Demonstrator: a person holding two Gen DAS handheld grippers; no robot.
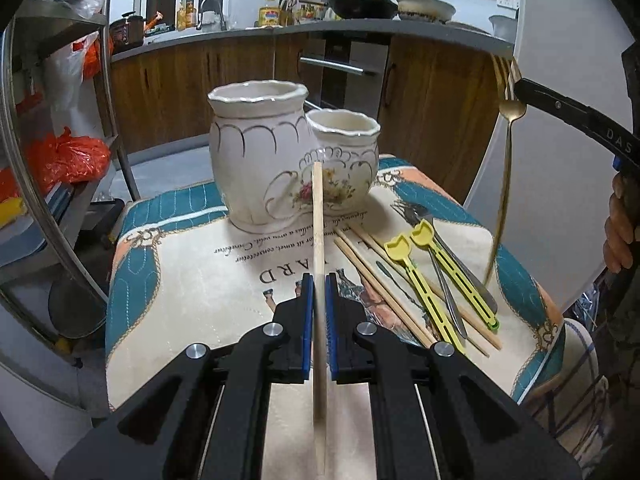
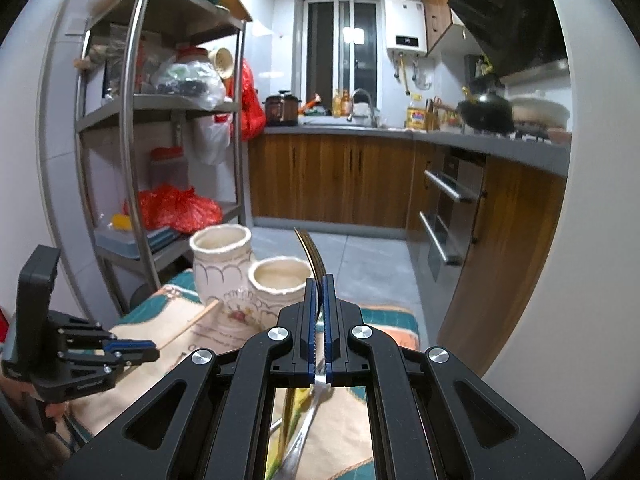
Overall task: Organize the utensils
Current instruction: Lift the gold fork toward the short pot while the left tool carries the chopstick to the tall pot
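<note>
Small table covered by a printed cloth [image 1: 192, 280]: cream centre with lettering, teal and peach border, slightly quilted look. Room is a kitchen: wood-grain cabinets [image 2: 332, 180] under a grey counter, tiled grey floor, steel rack [image 2: 132, 120] with red bags at 9 o'clock in the right wrist view, black wok [image 2: 486, 114] on the hob at 2 o'clock. Ceramic holder [image 1: 276, 152] sits at 12 o'clock on the cloth: glossy cream, two joined cups, tall one on the left and short one on the right, wavy rims, gilt scallops, floral decal. Left gripper [image 1: 319, 280] has its blue pads clamped on a single pale wooden chopstick [image 1: 318, 216], straight and round, tip pointing at the holder, clear of the cloth. Right gripper [image 2: 319, 284] is pinched tight on a gold fork [image 1: 507, 128]: thin matte-metal handle hanging down, tines up, held in the air at 2 o'clock in the left wrist view. Loose utensils lie on the cloth at 4 o'clock of the holder: more wooden chopsticks [image 1: 384, 284], two yellow plastic slotted sticks with cat-shaped heads [image 1: 424, 280], and steel cutlery [image 1: 452, 292] partly under them, all overlapping.
</note>
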